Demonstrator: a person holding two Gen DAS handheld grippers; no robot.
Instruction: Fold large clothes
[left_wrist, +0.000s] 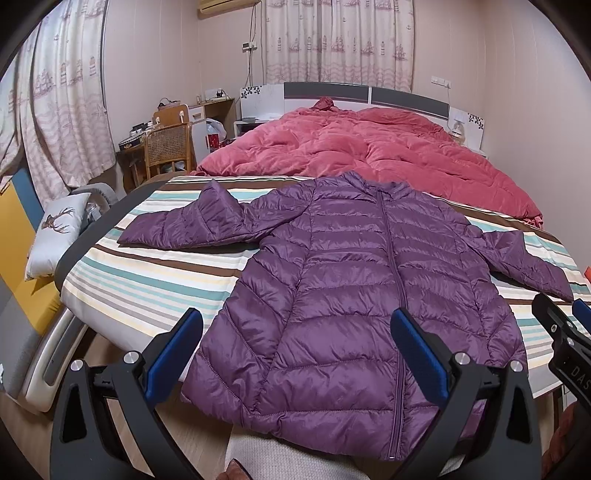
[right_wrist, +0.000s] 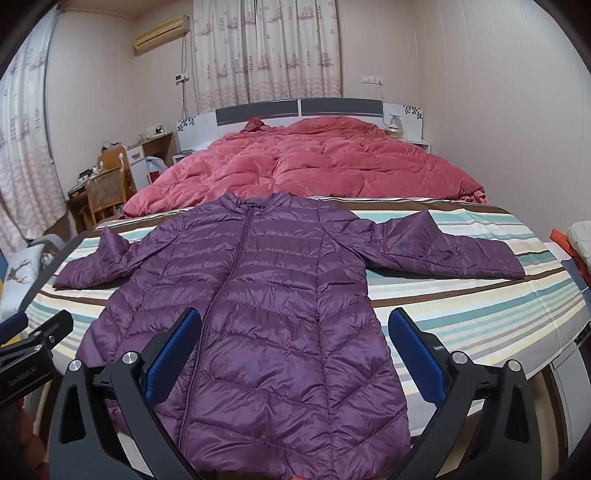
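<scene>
Over at the far left, a deer-print cushion (left_wrist: 55, 236) leans beside the bed, and behind it a wicker chair (left_wrist: 168, 147) stands at a cluttered counter (left_wrist: 218, 101) under patterned curtains (left_wrist: 338, 40). Moving in, the left tongs (left_wrist: 297, 325) hover low at the foot of the bed, spread wide with nothing between their blue pads, framing the lower left half of the purple puffer jacket (left_wrist: 351, 288).

And there's the jacket itself, laid face up and zipped on the striped sheet (left_wrist: 147, 288), collar pointing toward the headboard, hem hanging just over the bed's near edge. Its left-hand sleeve (left_wrist: 192, 221) stretches outward with the cuff end bunched and bent back near the shoulder. Beyond the collar, a rumpled red duvet (left_wrist: 369, 147) covers the upper half of the bed right up to the grey-and-white headboard (left_wrist: 369, 94).

Across to the right wrist view now: the right tongs (right_wrist: 295, 325) are also spread wide, gripping nothing, poised above the jacket's lower right panel. The other sleeve (right_wrist: 450, 243) lies flat and straight out over the stripes. In the left wrist view, the right tongs peek in at the picture's right edge, just beside the jacket's hem. Far right, some orange and white cloth (right_wrist: 576, 243) sits at the bed's side.
</scene>
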